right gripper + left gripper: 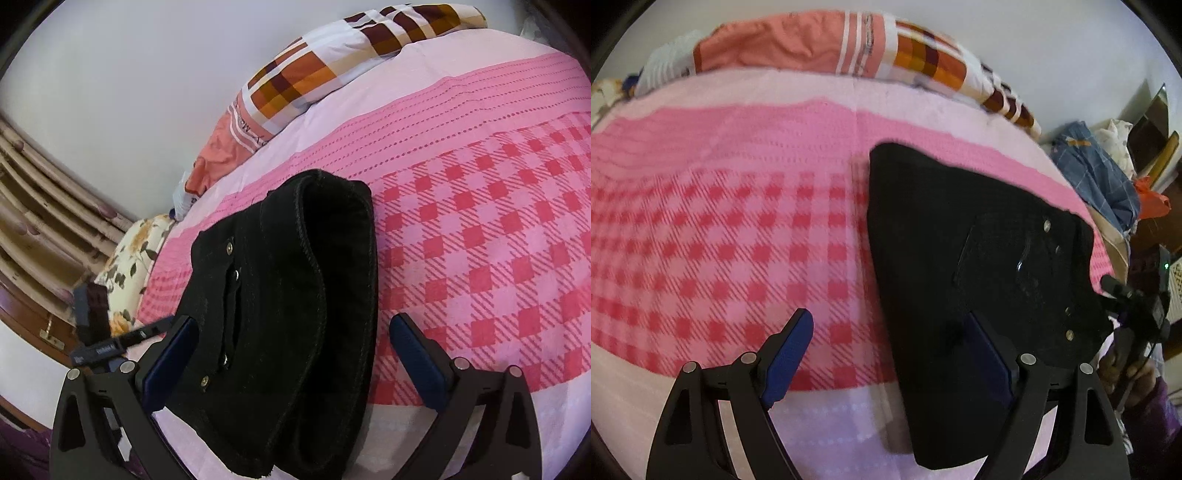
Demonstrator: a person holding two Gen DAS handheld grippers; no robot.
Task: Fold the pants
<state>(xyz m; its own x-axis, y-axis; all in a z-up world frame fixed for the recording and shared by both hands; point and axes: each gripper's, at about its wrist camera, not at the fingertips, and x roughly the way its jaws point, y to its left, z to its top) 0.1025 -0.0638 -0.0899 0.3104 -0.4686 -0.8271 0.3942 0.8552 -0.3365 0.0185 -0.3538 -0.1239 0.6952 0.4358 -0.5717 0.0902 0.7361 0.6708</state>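
Observation:
Black pants (960,229) lie folded into a thick bundle on a pink checked bedspread (720,240), with metal rivets showing on top. My left gripper (890,350) is open. Its left finger hangs over the bedspread, its right finger over the black cloth, and the bundle's left edge runs between them. In the right wrist view the pants (280,277) fill the gap of my right gripper (295,362), which stands wide open. Its left pad (170,362) sits at the cloth's edge and its right pad is apart from the cloth. A hand (1126,373) holds that gripper's handle at the bed's right edge.
A coral striped pillow (783,40) and an orange-brown checked cover (931,55) lie along the wall. A pile of clothes (1097,173) sits beyond the bed's right side. A floral pillow (129,258) and curtains (37,192) are on the far side.

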